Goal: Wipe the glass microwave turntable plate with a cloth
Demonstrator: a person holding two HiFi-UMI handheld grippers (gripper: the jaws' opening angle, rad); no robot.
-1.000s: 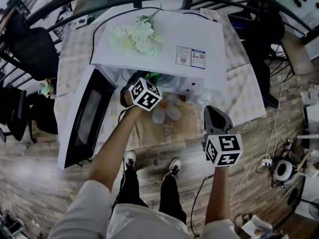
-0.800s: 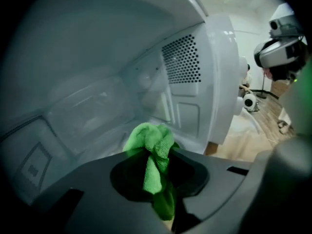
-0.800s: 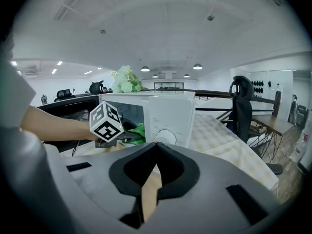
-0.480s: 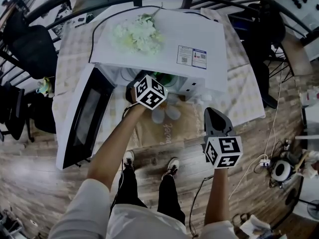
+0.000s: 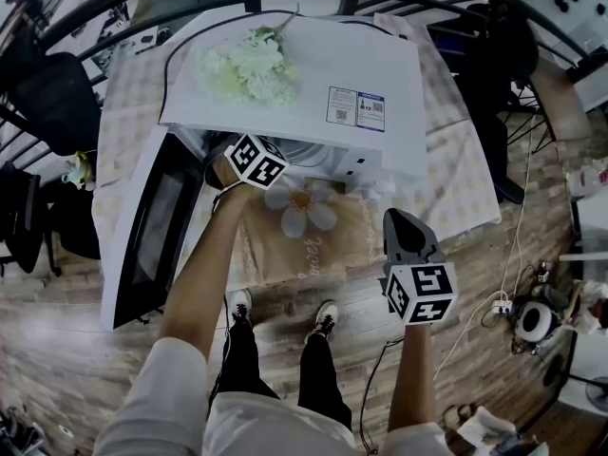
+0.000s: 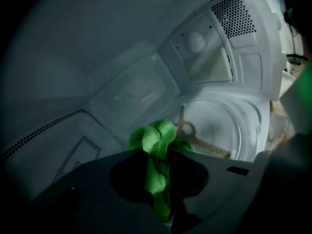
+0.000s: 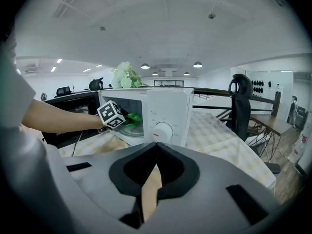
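The left gripper view looks into the white microwave (image 5: 313, 65) cavity. My left gripper (image 6: 155, 154) is shut on a bunched green cloth (image 6: 157, 136), which hangs just above the near left rim of the round glass turntable plate (image 6: 229, 130). Whether the cloth touches the glass I cannot tell. In the head view only the left gripper's marker cube (image 5: 256, 161) shows at the oven mouth. My right gripper (image 7: 156, 146) is shut and empty, held in front of the table, well right of the oven. From there I see the cloth (image 7: 132, 117) over the plate (image 7: 127, 128).
The oven door (image 5: 152, 226) hangs open to the left. White artificial flowers (image 5: 247, 65) lie on the oven's top. A tan mat with a flower print (image 5: 304, 226) lies before it on a checked tablecloth (image 5: 456, 179). Office chairs (image 5: 47, 93) and a railing surround the table.
My left gripper has shifted left and deeper into the oven with the cloth. The right gripper has stayed about where it was.
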